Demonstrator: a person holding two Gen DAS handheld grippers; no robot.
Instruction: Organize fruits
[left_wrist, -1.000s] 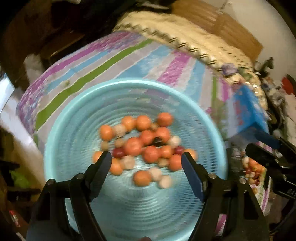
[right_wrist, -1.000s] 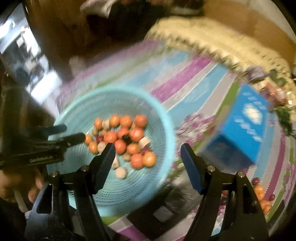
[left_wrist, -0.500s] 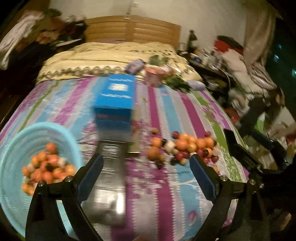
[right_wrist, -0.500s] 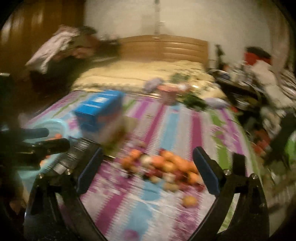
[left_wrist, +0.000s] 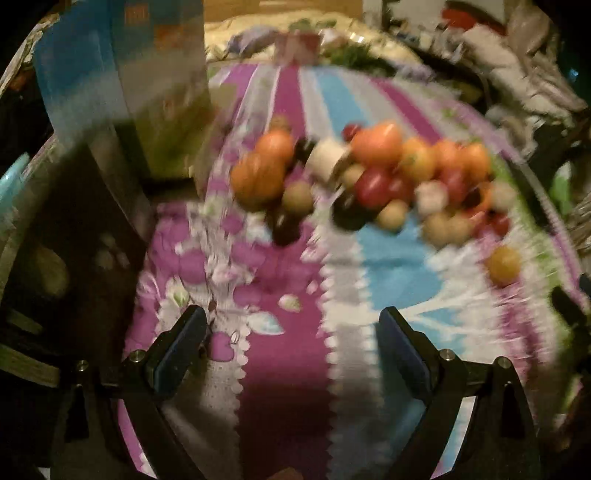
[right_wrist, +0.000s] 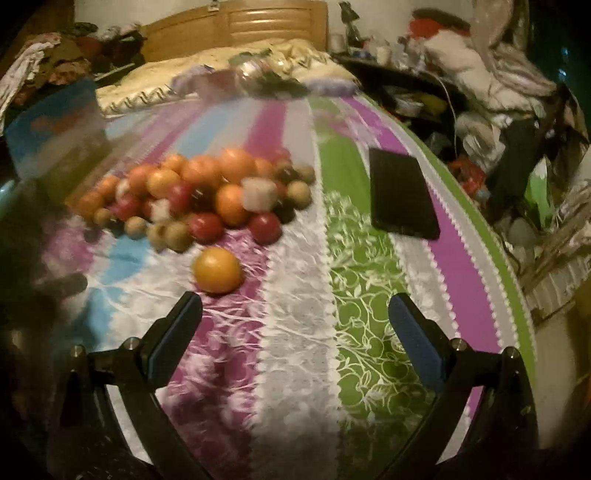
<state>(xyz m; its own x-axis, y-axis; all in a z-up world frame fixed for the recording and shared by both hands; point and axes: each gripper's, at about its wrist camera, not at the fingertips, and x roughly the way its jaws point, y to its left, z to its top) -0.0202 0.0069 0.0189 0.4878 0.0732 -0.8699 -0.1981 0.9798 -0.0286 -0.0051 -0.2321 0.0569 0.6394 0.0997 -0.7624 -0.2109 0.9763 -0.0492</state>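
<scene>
Because one orange fruit (right_wrist: 218, 270) lies alone on the striped bedspread (right_wrist: 295, 332), just ahead and slightly left of the right hand-held gripper (right_wrist: 294, 325), it is judged the likeliest next pick, the right hand being nearer; being round, no long axis is offered. Behind it the heap of fruits (right_wrist: 199, 192) is spread across the bed, too blurred to be counted exactly, perhaps two dozen. Both the right and the left hand-held gripper (left_wrist: 291, 341) are held wide apart and empty; one black phone (right_wrist: 402, 192) and one blue box (left_wrist: 125, 74) are seen.
</scene>
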